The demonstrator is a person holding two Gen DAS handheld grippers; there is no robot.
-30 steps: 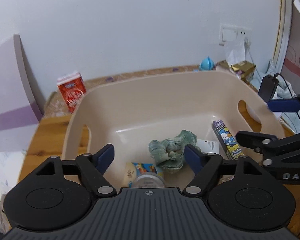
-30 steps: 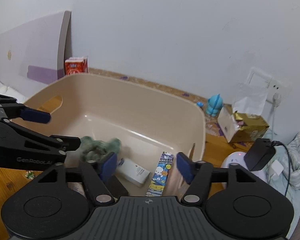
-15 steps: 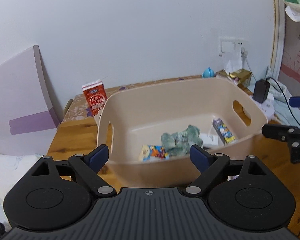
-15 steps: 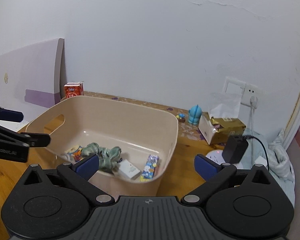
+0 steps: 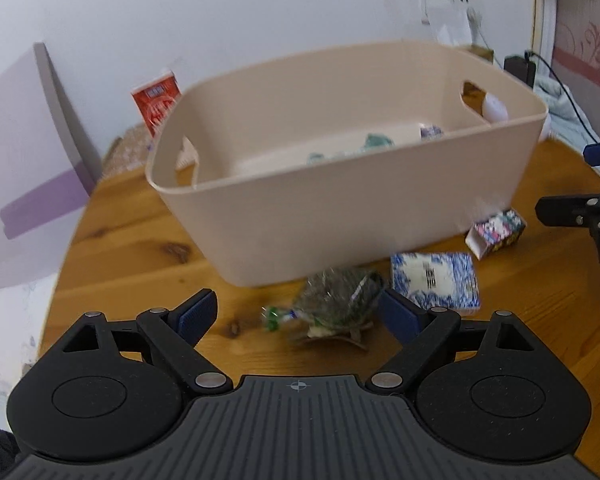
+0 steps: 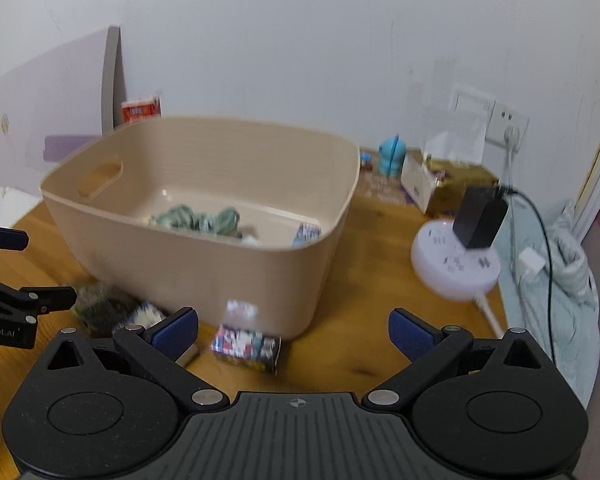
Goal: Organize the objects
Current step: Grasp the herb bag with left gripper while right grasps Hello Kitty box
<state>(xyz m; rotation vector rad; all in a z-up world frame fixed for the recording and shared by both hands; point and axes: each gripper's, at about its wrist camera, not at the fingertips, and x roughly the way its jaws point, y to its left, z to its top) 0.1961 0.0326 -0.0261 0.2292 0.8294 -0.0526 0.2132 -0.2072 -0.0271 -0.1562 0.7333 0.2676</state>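
A beige plastic bin (image 5: 340, 184) stands on the wooden table (image 5: 124, 248); it also shows in the right wrist view (image 6: 204, 264). Inside lie a green cloth (image 6: 198, 220) and a patterned carton (image 6: 307, 234). In front of the bin lie a clear packet of dark stuff (image 5: 336, 304), a blue-and-white box (image 5: 436, 280) and a small patterned box (image 5: 496, 232), which also shows in the right wrist view (image 6: 246, 346). My left gripper (image 5: 298, 314) is open and empty just above the packet. My right gripper (image 6: 294, 330) is open and empty over the small patterned box.
A red carton (image 5: 156, 100) stands behind the bin by a leaning purple-striped board (image 5: 24, 160). A round white power strip (image 6: 456, 268) with a black adapter (image 6: 480, 216), a blue figurine (image 6: 390, 156) and a gold tissue box (image 6: 448, 184) sit at the right.
Both grippers have pulled back out of the bin and lowered toward the table front. The objects in front of the bin have come into view. Both stay open.
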